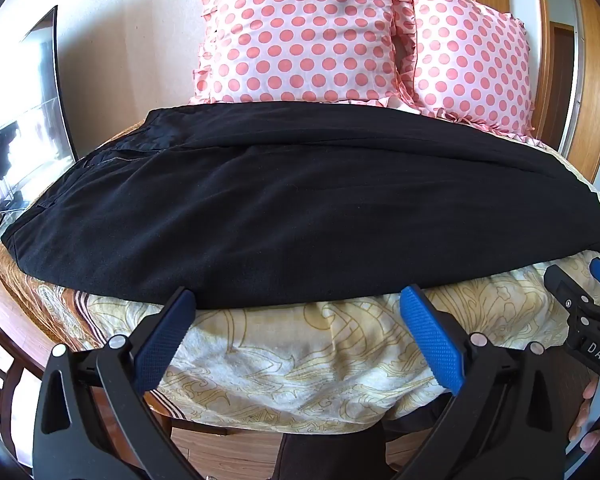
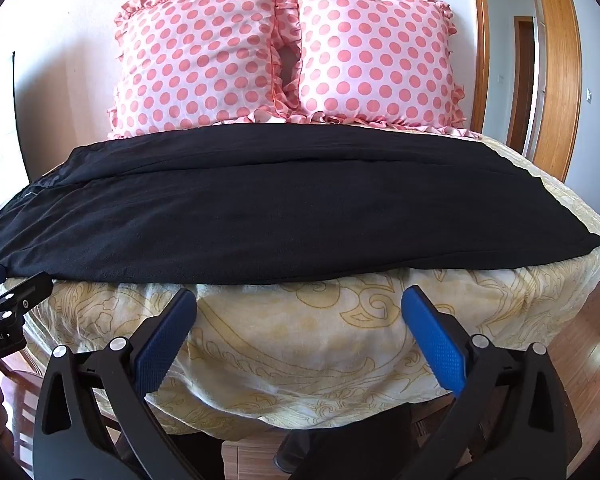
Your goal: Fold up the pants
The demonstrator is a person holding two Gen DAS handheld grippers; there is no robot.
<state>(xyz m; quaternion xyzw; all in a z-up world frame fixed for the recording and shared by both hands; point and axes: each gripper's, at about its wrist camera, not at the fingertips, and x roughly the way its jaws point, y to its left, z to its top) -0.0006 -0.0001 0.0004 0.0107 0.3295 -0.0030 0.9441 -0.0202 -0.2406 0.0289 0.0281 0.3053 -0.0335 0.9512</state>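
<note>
**Both grippers open at near edge of bed, pants laid flat**

Black pants (image 1: 284, 200) lie lengthwise across the bed (image 1: 300, 360), folded leg over leg, waistband end toward the left edge, leg ends toward the right edge. Far side of the pants sits just below two pink polka-dot pillows (image 2: 284, 52) at the head of the bed. Near fold edge runs along the bed's near edge, over the yellow patterned cover.

Left gripper (image 1: 298, 332): jaws wide apart, nothing held; left blue pad tip touches or just overlaps the pants' near edge, right pad just short of it. Right gripper (image 2: 300, 336): jaws wide apart, nothing held, both pads just below the pants' edge over the cover, apart from the cloth. Each gripper shows at the margin of the other's view, side by side.
</note>
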